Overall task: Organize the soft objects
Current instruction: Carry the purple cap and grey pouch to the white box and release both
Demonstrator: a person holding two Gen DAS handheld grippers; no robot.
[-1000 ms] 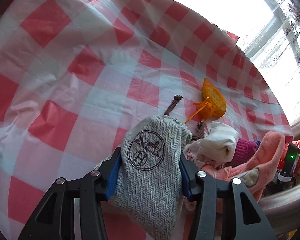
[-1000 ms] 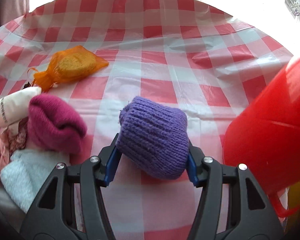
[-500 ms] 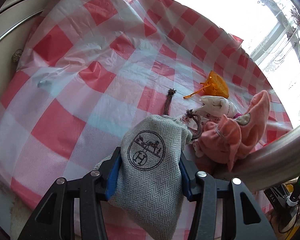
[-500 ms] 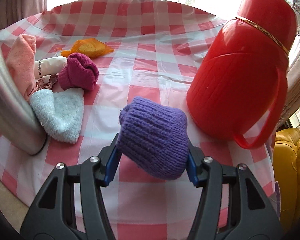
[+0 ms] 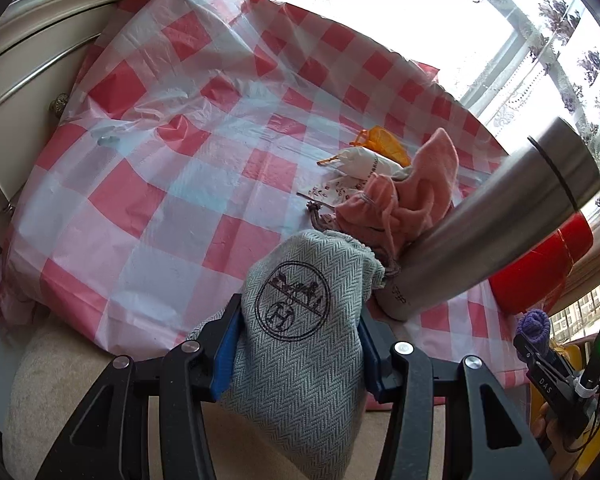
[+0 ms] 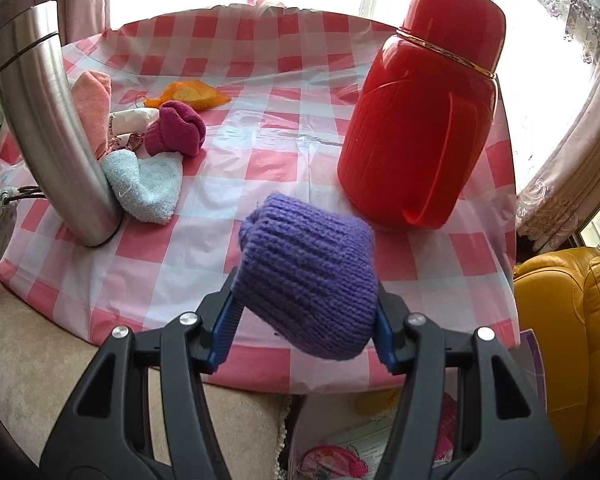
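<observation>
Your left gripper [image 5: 298, 354] is clamped on a grey herringbone drawstring pouch [image 5: 300, 344], its blue pads pressing the cloth from both sides; the pouch, stamped with a round logo, hangs between the jaws above the near edge of the table. Your right gripper [image 6: 302, 328] is clamped on a rolled purple knit piece [image 6: 306, 276], likewise carried clear of the red-and-white checked tablecloth [image 6: 300, 92], at its near edge. On the cloth, a steel flask [image 6: 48, 128] stands to the left and a red thermos jug [image 6: 428, 108] to the right, well apart. Beside the flask lie the remaining soft items in a loose cluster: a pale blue fluffy cloth [image 6: 148, 184] touching the flask's base, a magenta knit roll [image 6: 178, 128] just behind it, a peach pouch [image 5: 400, 196], a white roll [image 5: 368, 164] and an orange mesh bag [image 6: 190, 94] farthest back. A yellow armchair [image 6: 572, 320] stands beyond the table's right edge.
</observation>
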